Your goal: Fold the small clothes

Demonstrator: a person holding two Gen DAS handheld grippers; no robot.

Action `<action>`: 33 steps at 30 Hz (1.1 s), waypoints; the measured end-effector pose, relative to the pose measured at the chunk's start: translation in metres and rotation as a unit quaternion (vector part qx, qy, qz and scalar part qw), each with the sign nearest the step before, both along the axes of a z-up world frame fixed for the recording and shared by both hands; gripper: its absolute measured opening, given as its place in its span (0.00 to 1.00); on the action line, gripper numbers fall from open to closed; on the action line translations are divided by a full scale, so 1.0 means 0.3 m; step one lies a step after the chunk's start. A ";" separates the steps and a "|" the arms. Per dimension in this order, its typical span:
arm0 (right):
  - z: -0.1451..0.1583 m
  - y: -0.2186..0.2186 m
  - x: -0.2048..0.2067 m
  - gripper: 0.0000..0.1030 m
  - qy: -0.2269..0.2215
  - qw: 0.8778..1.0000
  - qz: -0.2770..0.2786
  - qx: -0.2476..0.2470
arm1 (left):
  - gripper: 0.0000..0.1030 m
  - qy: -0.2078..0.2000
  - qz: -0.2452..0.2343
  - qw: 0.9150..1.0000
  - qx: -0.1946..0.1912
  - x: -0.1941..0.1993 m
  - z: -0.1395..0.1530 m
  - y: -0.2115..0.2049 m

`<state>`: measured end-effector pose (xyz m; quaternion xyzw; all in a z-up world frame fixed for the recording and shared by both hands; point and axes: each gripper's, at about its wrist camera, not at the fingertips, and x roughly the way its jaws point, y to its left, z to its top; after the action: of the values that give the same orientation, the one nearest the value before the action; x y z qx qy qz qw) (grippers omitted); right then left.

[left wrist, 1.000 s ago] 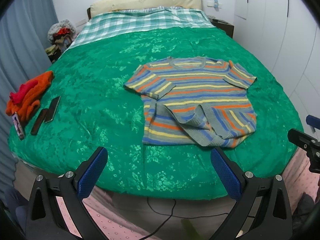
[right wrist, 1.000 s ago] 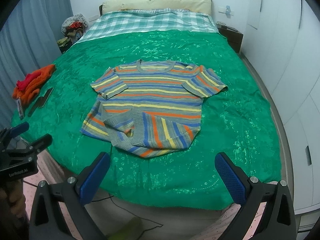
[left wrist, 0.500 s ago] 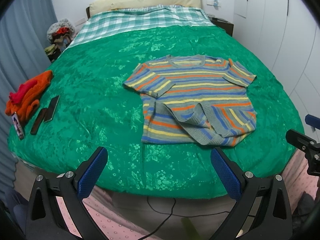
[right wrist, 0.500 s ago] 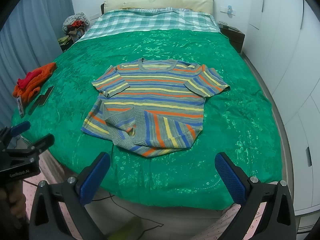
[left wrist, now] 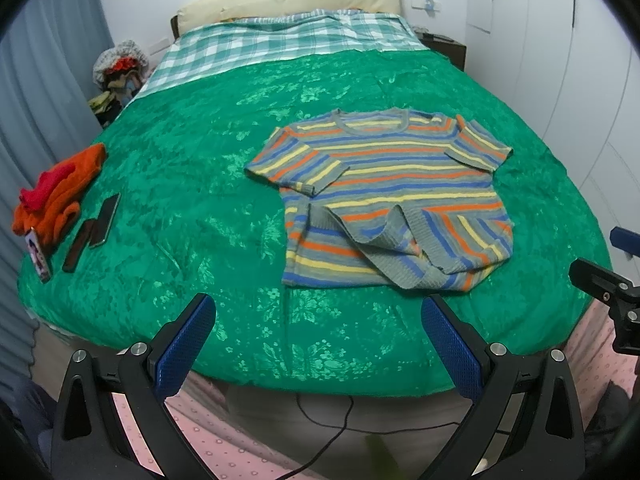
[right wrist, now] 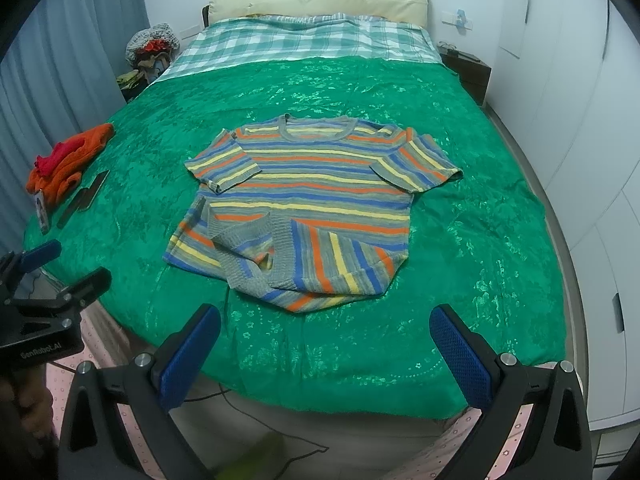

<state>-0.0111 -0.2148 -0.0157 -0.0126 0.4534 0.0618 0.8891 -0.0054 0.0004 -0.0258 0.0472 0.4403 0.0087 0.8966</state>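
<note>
A small striped knit sweater [left wrist: 392,196] in grey, blue, orange and yellow lies front-up on the green bedspread [left wrist: 192,208], collar toward the pillows. Its lower hem is turned up and rumpled near the foot of the bed. It also shows in the right wrist view [right wrist: 312,204]. My left gripper [left wrist: 318,344] is open and empty, held off the foot of the bed, short of the sweater. My right gripper [right wrist: 324,352] is open and empty, likewise short of the hem. Each gripper appears at the edge of the other's view.
Orange and red clothes [left wrist: 56,188] lie at the bed's left edge beside a phone [left wrist: 105,219], a dark flat item [left wrist: 76,250] and a card [left wrist: 38,254]. A checked sheet [left wrist: 280,40] covers the bed's head. White wardrobes [right wrist: 592,160] stand right. A cable [left wrist: 328,432] runs on the floor.
Both grippers have drifted slightly toward the bed, so the sweater sits a bit nearer in both views. Both stay open. The sweater has not moved.
</note>
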 end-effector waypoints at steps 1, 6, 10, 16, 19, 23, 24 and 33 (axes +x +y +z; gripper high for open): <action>0.000 0.000 0.000 1.00 0.000 1.000 0.000 0.000 | 1.00 0.000 0.000 1.000 -0.001 -0.002 0.000 0.000; 0.000 -0.002 -0.001 1.00 -0.001 1.000 -0.002 -0.001 | 1.00 0.000 -0.001 1.000 0.002 -0.004 0.000 -0.001; -0.005 -0.008 -0.001 1.00 0.001 1.000 -0.004 0.001 | 1.00 0.002 0.000 1.000 0.003 -0.003 -0.004 -0.001; -0.007 -0.010 -0.001 1.00 0.003 1.000 -0.005 0.000 | 1.00 0.001 0.000 1.000 0.003 -0.003 -0.005 0.001; -0.007 -0.008 0.001 1.00 0.005 1.000 -0.003 0.000 | 1.00 0.001 0.001 1.000 0.003 -0.001 -0.005 0.004; -0.007 -0.007 0.000 1.00 0.003 1.000 -0.003 0.001 | 1.00 0.001 0.002 1.000 0.002 -0.005 -0.003 0.009; -0.006 -0.005 0.002 1.00 0.002 1.000 -0.003 0.001 | 1.00 0.001 0.002 1.000 0.002 -0.004 -0.003 0.009; -0.003 0.001 0.004 1.00 0.005 1.000 -0.002 0.000 | 1.00 0.001 0.003 1.000 0.003 -0.003 0.003 0.007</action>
<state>-0.0099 -0.2145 -0.0165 -0.0115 0.4583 0.0599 0.8867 -0.0064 0.0026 -0.0249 0.0482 0.4414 0.0125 0.8959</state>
